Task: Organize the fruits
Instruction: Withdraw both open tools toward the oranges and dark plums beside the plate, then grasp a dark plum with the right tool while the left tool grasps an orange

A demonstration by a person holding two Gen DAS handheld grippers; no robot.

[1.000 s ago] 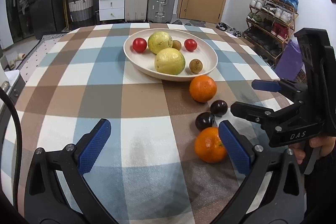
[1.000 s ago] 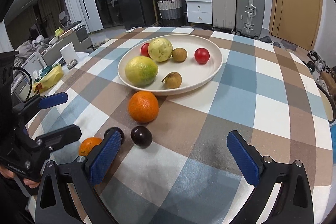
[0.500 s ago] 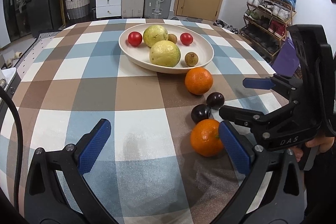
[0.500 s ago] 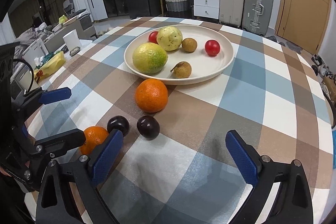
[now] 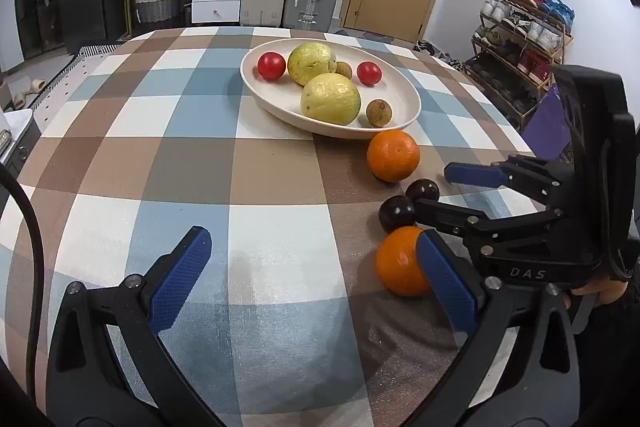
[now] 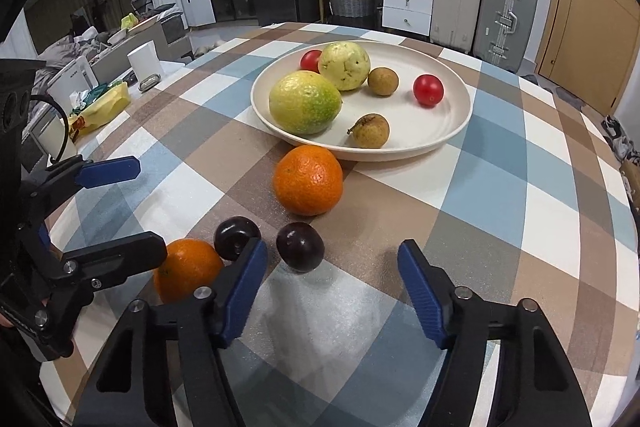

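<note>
**Fruit on a checked worktop, both grippers held wide**

Fruit lies in two groups on the checked worktop (image 5: 192, 163). A cream plate (image 6: 452, 131) at the far centre carries two yellow-green guavas (image 6: 305, 102), two red tomatoes (image 6: 428, 89) and two small brown fruits, probably longans (image 6: 370, 131). Just near of the plate rim sits a large orange (image 6: 308, 179); whether it touches the rim cannot be told. Nearer still lie two dark plums (image 6: 300, 247), close together, and a second orange (image 6: 186, 269) beside the left plum.

The left gripper (image 5: 316, 283) hangs low over the worktop, fingers spread wide and holding nothing; its right finger (image 5: 446, 283) overlaps the second orange in this view. The right gripper (image 6: 332, 285) likewise has its fingers wide apart and empty, with the right-hand plum just beyond the gap.
</note>
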